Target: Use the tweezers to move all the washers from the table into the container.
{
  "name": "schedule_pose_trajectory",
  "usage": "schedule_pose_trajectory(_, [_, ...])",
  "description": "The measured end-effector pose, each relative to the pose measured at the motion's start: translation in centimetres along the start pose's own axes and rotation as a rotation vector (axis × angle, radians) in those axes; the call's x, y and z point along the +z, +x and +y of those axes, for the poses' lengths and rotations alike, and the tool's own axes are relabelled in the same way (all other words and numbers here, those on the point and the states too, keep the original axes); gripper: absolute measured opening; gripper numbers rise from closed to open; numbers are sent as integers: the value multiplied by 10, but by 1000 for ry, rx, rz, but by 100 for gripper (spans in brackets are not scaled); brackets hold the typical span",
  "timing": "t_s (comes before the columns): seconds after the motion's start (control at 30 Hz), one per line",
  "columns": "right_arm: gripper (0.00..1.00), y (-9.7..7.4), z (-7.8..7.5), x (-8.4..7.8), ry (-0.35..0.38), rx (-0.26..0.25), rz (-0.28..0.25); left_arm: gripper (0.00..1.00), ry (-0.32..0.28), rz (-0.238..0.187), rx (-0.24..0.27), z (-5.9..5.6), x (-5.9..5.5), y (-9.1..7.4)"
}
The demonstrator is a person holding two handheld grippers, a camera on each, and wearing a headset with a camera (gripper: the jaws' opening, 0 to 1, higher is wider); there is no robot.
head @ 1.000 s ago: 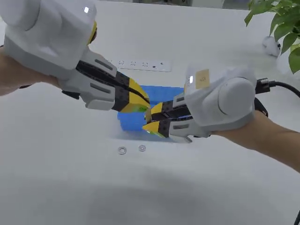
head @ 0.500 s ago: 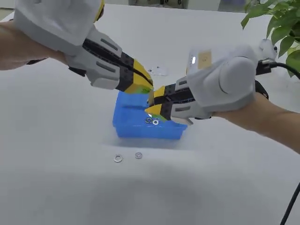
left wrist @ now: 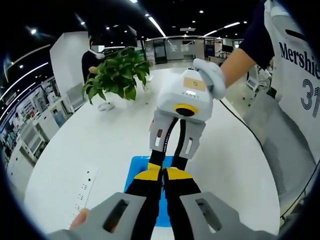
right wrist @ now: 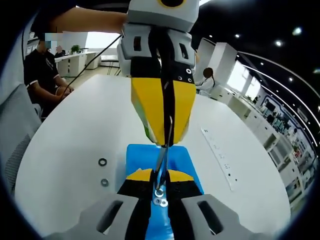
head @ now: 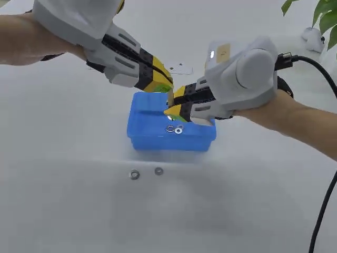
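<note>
1. Left gripper point(head: 168, 88): slants in from the far left, with its tips over the blue container point(head: 158, 141). Yellow jaws pressed together on the upper end of the tweezers point(right wrist: 163, 162).
2. Right gripper point(head: 171, 104): points in from the right and meets the left gripper tip to tip above the far half of the container. Jaws drawn close, with a narrow slit between them and the tweezers running down through it. Cannot tell whether the pads actually squeeze the tweezers.
3. Tweezers: thin bare metal, slanting down from the left gripper's jaws into the container. Tips right at one of the washers in the container point(head: 175, 129). Cannot tell whether pinched on it or merely touching it.
4. Washers in the container: two, lying flat on the blue floor, just beside each other, a little right of the middle.
5. Washers on the table point(head: 134, 174): two, lying flat, near each other but apart. Placed on the near side of the container, clear of its wall and toward its left half.
6. Container: rectangular and open-topped, upright on the white table point(head: 73, 216), about mid-table and directly under both sets of jaw tips.
7. Power strip point(head: 181, 68): white, flat on the table on the far side of the container, partly hidden behind the grippers.
8. Potted plant point(head: 324, 18): green leaves at the far right corner, well apart from the work.
9. Black cable point(head: 300, 57): leaves the back of the right gripper and curves off to the right.
</note>
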State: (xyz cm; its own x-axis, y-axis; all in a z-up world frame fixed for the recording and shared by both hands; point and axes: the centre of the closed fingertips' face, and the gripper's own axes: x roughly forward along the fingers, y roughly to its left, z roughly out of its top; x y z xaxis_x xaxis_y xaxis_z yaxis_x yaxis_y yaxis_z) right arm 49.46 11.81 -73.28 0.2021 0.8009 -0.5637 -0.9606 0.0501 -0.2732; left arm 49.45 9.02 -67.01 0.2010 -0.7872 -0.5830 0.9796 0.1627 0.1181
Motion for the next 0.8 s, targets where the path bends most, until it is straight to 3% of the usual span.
schedule_pose_trajectory(0.1, [10,11,-7,-15,11,8,17,5,-18,16,-9,3,-9,10])
schedule_pose_trajectory(0.4, [10,20,-2,-35,49,23,41,6,-43,46,-34,7,-25,30])
schedule_pose_trajectory(0.47, [10,20,-2,-37,58,22,43,6,-45,45,-35,4,-19,30])
schedule_pose_trajectory(0.8, [11,19,-3,-38,55,10,56,6,-42,44,-39,5,-22,32])
